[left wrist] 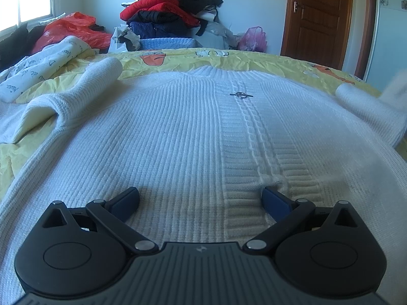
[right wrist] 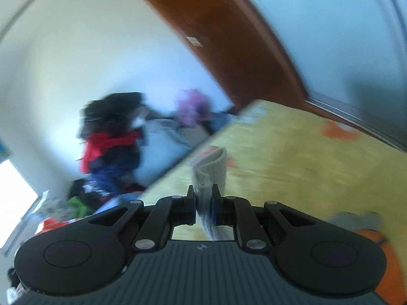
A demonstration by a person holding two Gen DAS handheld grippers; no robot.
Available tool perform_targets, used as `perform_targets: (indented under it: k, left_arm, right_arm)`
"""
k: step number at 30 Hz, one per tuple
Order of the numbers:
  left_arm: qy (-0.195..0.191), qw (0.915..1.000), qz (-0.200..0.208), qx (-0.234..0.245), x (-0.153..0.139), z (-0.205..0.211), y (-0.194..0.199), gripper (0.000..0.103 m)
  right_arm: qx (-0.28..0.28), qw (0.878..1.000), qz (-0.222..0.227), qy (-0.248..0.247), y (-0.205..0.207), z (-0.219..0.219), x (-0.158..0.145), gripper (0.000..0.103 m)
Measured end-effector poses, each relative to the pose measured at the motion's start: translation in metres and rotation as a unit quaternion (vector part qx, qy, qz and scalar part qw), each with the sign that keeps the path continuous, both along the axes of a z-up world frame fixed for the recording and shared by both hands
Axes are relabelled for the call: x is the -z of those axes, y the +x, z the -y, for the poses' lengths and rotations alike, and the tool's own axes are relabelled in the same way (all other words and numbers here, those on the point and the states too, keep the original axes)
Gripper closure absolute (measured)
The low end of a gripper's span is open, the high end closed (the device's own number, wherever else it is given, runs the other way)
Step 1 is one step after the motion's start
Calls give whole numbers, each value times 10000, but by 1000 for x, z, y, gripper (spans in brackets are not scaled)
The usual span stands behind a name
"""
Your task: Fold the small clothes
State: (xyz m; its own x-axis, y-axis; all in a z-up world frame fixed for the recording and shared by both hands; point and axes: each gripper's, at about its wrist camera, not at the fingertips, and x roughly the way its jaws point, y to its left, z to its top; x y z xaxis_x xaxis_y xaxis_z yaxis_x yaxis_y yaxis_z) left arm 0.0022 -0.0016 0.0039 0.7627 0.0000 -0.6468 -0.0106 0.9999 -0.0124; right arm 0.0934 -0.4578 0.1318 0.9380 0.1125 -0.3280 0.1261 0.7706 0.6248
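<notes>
A white ribbed knit sweater (left wrist: pixel 178 127) lies flat, front up, on a yellow printed bedsheet (left wrist: pixel 178 58), collar away from me, with a small metal clasp (left wrist: pixel 241 95) on its chest. Its left sleeve (left wrist: pixel 76 94) lies bent beside the body. My left gripper (left wrist: pixel 201 198) is open, its blue pads resting on the sweater's lower part. In the right wrist view, which is tilted and blurred, my right gripper (right wrist: pixel 203 198) is shut on the cuff of the sweater's other sleeve (right wrist: pixel 212 167) and holds it above the sheet (right wrist: pixel 292 152).
A pile of red, black and navy coats (left wrist: pixel 165 10) stands beyond the bed. A red plastic bag (left wrist: pixel 73 28) and a printed white cloth (left wrist: pixel 43 66) lie at the far left. A pink bag (left wrist: pixel 253 38) and a brown door (left wrist: pixel 318 17) are at the right.
</notes>
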Motion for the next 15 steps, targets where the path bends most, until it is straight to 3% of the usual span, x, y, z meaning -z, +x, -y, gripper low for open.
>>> perform_targets:
  k: [4,7,11,15]
  left_arm:
    - [-59,10000,16,3,1,-2,0,0]
    - [-118,9999,35,7,1,-4,1,0]
    - [-161,9999,52,29,2,-7,-1,0]
    - [-155,9999,51,51,2,-7,-1,0]
  right_arm:
    - [-795,9955,447,-247,6,-66,-36,88]
    - [-1471,9867,328,-606,15,-129,-30,88]
    - [-2017,9711,-463,-1189,27,-205,37,88]
    - [-1976,9532,-899,-2104,19,-248,99,85]
